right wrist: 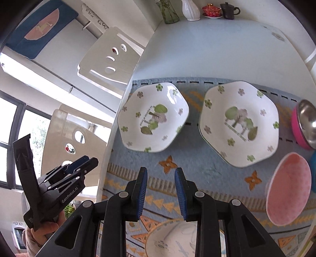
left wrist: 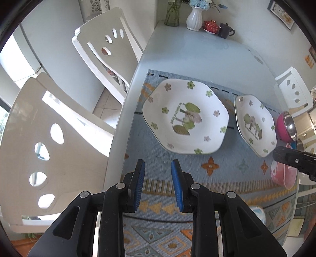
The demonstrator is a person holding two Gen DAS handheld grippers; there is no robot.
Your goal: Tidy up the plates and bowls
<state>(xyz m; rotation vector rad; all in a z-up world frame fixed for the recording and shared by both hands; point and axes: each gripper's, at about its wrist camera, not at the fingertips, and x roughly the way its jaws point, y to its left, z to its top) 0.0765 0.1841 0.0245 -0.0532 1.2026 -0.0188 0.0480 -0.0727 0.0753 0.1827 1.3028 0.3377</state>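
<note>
Jaws of the left gripper [left wrist: 158,168] and right gripper [right wrist: 161,175] stand narrow and empty above the mat [right wrist: 197,168], near two flowered plates [right wrist: 154,118].

Setting: dining corner of a home. Evidence: a pale round-edged dining table [left wrist: 207,57] spread with a blue woven patterned table mat [left wrist: 197,168]; white carved dining chairs with oval cut-outs [left wrist: 106,47] drawn up alongside; a ribbed white ceramic vase of flowers [left wrist: 195,18], a red lidded teacup on a saucer [left wrist: 211,26] and a dark mug [left wrist: 226,30] at the far end; a framed picture [left wrist: 282,12] on the wall; a tiled floor [left wrist: 106,104]; a dark-framed window [right wrist: 17,142].
</note>
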